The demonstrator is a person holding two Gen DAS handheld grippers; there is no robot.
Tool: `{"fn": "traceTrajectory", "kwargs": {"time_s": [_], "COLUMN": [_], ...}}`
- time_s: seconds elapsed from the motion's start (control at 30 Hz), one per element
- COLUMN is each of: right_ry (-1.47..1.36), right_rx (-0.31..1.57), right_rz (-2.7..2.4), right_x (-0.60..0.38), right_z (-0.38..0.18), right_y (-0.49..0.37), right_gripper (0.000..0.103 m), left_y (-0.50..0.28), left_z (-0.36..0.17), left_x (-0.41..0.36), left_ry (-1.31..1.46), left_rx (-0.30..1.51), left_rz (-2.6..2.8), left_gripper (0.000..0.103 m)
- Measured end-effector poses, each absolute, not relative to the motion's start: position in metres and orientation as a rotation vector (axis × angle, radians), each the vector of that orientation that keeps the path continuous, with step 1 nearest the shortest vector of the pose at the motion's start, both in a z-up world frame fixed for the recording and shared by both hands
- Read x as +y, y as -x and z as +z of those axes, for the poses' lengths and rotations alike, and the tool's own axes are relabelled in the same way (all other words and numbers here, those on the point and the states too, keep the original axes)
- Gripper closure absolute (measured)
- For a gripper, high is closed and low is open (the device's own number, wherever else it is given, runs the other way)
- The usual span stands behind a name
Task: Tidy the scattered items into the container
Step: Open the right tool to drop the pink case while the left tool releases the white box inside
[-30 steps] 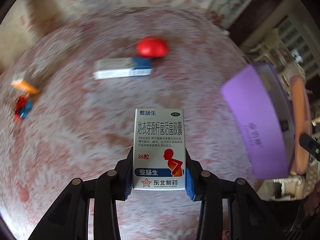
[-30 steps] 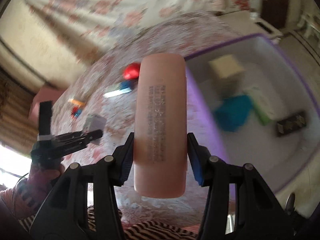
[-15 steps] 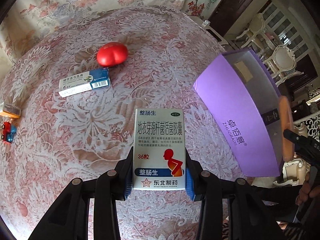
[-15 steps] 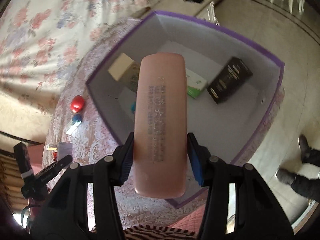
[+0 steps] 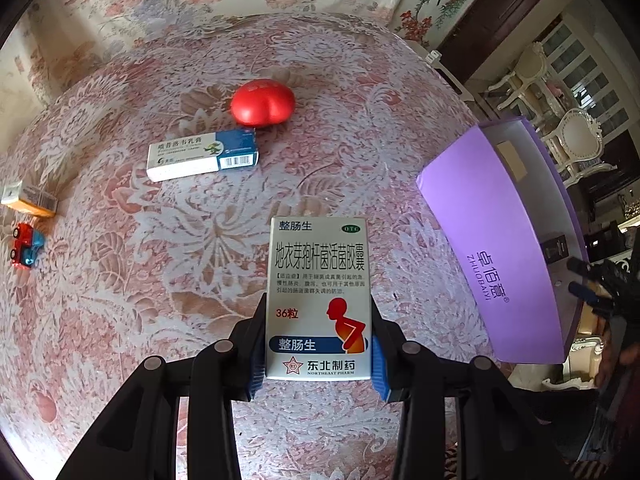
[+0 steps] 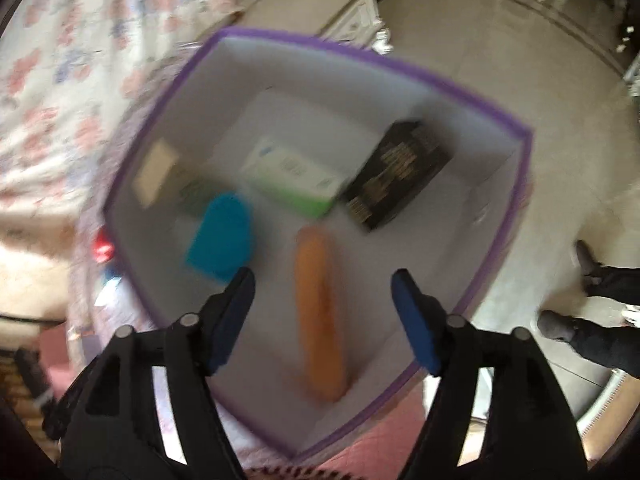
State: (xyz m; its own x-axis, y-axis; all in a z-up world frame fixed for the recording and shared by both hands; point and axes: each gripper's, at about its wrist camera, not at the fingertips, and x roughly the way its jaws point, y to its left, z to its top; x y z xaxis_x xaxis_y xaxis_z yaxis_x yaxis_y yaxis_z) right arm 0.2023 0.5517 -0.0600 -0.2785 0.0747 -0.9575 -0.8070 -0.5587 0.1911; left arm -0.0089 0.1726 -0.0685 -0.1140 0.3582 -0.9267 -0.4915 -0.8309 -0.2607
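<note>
My left gripper (image 5: 318, 344) is shut on a silver medicine box (image 5: 318, 280) and holds it above the tablecloth. The purple container (image 5: 508, 248) stands at the table's right edge. My right gripper (image 6: 323, 300) is open and empty above the container (image 6: 516, 200). The pink case (image 6: 320, 312) lies blurred inside it, below the fingers. A red heart-shaped object (image 5: 263, 102), a white and blue box (image 5: 202, 155), an orange box (image 5: 30, 199) and a toy car (image 5: 26, 244) lie on the table.
Inside the container lie a black box (image 6: 396, 174), a white and green box (image 6: 296, 176), a teal item (image 6: 222, 236) and a beige box (image 6: 154, 170). The floor and someone's shoes (image 6: 592, 300) are beyond the container. Chairs (image 5: 576, 140) stand at the right.
My right gripper opened and let the pink case go; it now lies in the container. My left gripper still holds the medicine box, and its view has shifted slightly.
</note>
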Motion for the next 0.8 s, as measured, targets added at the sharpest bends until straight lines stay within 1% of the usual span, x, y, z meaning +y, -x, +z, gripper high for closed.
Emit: {"fn": "traceTrajectory", "kwargs": {"time_s": [0.07,0.13,0.23,0.27,0.33,0.43,0.53,0.8], "right_ry": [1.402,1.433,1.278,1.218,1.145,1.127,1.169,1.199], "right_rx": [0.859,0.814,0.973,0.962,0.919,0.902,0.934,1.003], "right_rz": [1.844,1.809,2.020,2.069,2.127,2.148,2.124,2.114], "right_x": [0.562,0.571,0.579,0.579,0.578,0.579,0.581,0.573], "right_z": [-0.063,-0.070,-0.057,-0.046,-0.023,-0.006,-0.006,-0.012], "right_y": [-0.186,-0.173,-0.163,-0.163,-0.166,-0.176,-0.188,-0.221], "right_gripper": [0.021,0.021,0.022,0.023,0.022,0.022,0.022,0.021], "left_y": [0.009,0.008,0.007,0.007,0.005,0.002,-0.002,-0.029], "left_z": [-0.069,-0.067,-0.062,-0.060,-0.055,-0.046,-0.035,0.002], "left_x": [0.169,0.165,0.161,0.161,0.162,0.173,0.196,0.296], "left_ry": [1.606,1.601,1.591,1.586,1.570,1.547,1.519,1.402], "left_rx": [0.147,0.151,0.153,0.160,0.175,0.188,0.181,0.170], "left_rz": [1.999,2.011,2.028,2.035,2.045,2.032,1.969,1.743], "left_gripper": [0.061,0.061,0.061,0.061,0.061,0.061,0.061,0.061]}}
